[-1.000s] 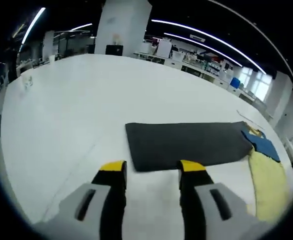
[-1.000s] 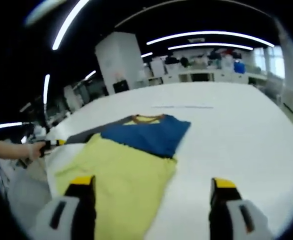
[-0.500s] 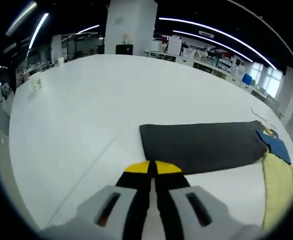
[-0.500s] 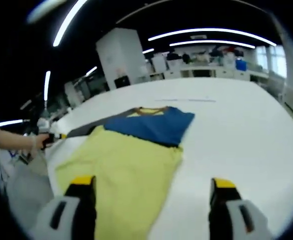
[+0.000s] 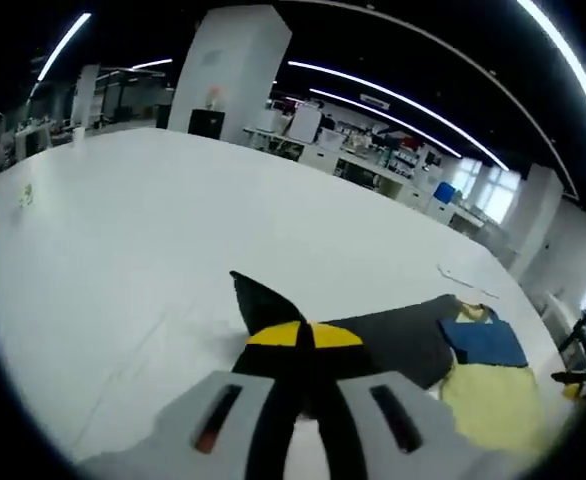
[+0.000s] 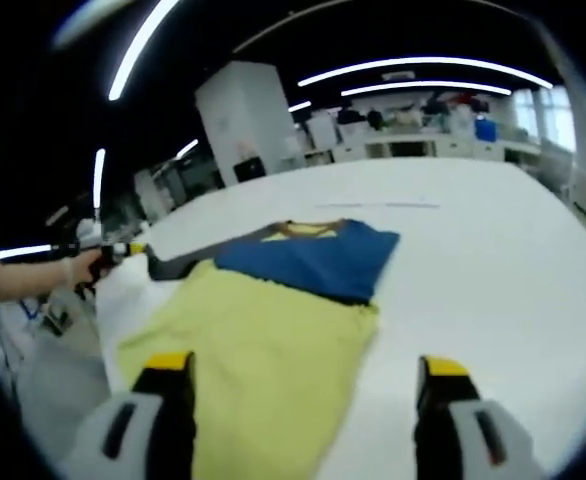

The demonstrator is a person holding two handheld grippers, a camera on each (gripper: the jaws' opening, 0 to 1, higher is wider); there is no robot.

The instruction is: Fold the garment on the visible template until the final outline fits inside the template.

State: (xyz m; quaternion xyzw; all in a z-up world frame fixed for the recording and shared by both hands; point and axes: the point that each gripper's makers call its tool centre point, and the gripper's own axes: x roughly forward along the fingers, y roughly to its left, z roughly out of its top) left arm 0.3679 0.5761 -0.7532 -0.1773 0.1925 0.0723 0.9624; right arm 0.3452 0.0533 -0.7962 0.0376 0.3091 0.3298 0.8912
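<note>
A dark grey sheet [image 5: 393, 335] lies on the white table [image 5: 123, 230], and one corner of it [image 5: 256, 300] stands lifted. My left gripper [image 5: 303, 336] is shut on that sheet's near edge. Beyond it lies a yellow garment [image 5: 488, 392] with a blue top part [image 5: 484, 341]. In the right gripper view the yellow garment [image 6: 263, 335] spreads in front of me, with its blue part [image 6: 318, 258] farther off and the grey sheet [image 6: 183, 264] at its left. My right gripper [image 6: 304, 368] hangs open above the garment's near end. A hand [image 6: 78, 270] holds the left gripper [image 6: 123, 249] at the sheet's edge.
The white table [image 6: 493, 260] stretches wide to the right of the garment. A thin strip [image 6: 378, 205] lies on it farther back. A small object [image 5: 25, 195] stands far left. A white pillar [image 5: 228, 70] and shelves stand beyond the table.
My left gripper went from open to shut on the grey sheet's near edge and lifted it, so a corner now stands up. The right gripper stays open and has hardly moved.
</note>
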